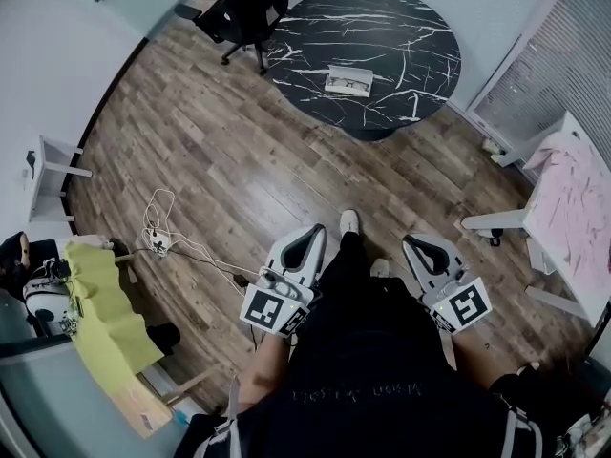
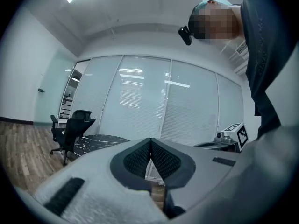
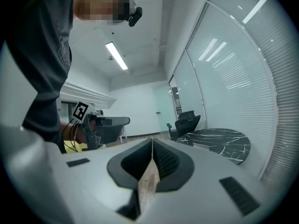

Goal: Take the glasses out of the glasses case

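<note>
A white glasses case [image 1: 347, 81] lies open on the round black marble table [image 1: 401, 27] far ahead, with dark glasses [image 1: 351, 85] inside it. Both grippers hang low beside the person's body, far from the table. My left gripper [image 1: 316, 231] is shut, its tips meeting with nothing between them; in its own view the left gripper [image 2: 150, 141] frames a sliver of the case [image 2: 153, 171] behind the jaws. My right gripper [image 1: 412, 241] is shut and empty too, and in the right gripper view [image 3: 152, 142] only floor shows through the narrow slit.
A black office chair [image 1: 246, 10] stands at the table's left. A white side table [image 1: 48, 175] sits at the left wall, cables [image 1: 164, 239] trail on the wood floor, and a white table with a pink-patterned cloth [image 1: 578, 213] is at the right. A yellow-green cloth [image 1: 107, 313] lies lower left.
</note>
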Tool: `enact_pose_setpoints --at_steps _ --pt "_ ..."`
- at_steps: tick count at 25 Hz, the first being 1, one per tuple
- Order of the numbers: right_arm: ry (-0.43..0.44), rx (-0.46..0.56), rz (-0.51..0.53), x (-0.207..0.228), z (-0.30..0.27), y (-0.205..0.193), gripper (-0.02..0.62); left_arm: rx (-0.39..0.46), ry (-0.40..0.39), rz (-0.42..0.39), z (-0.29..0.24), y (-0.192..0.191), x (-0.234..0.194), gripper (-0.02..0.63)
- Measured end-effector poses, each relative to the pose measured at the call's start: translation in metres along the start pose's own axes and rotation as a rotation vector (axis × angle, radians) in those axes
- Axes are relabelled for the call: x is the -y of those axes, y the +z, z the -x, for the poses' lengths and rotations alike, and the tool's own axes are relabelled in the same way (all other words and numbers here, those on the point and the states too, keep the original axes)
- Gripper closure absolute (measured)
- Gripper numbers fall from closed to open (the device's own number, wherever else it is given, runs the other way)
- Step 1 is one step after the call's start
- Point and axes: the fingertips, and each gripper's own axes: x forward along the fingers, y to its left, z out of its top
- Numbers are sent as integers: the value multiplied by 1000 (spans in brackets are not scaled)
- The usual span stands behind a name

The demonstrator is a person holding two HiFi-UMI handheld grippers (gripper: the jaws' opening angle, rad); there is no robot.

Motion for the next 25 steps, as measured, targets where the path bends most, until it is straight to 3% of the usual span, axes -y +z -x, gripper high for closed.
enact_pose_setpoints --at_steps 3,7,13,18,20,25 --pt "-3 -11 -12 15 -26 6 565 -32 -62 -33 -19 4 -10 588" --pt "-4 -8 -68 40 -68 17 565 -66 -55 -98 -49 10 -45 588" --pt "-47 -21 -37 70 -139 39 566 -69 -20 -55 -80 20 -120 588" --pt "-90 -3 -43 84 -172 58 566 -79 -58 -56 -99 26 -155 588" --pt "-97 9 -94 90 -179 62 565 -58 -77 -55 -107 34 -163 588" --pt "-98 53 -333 108 -185 61 565 -94 -92 39 -115 24 -171 588"
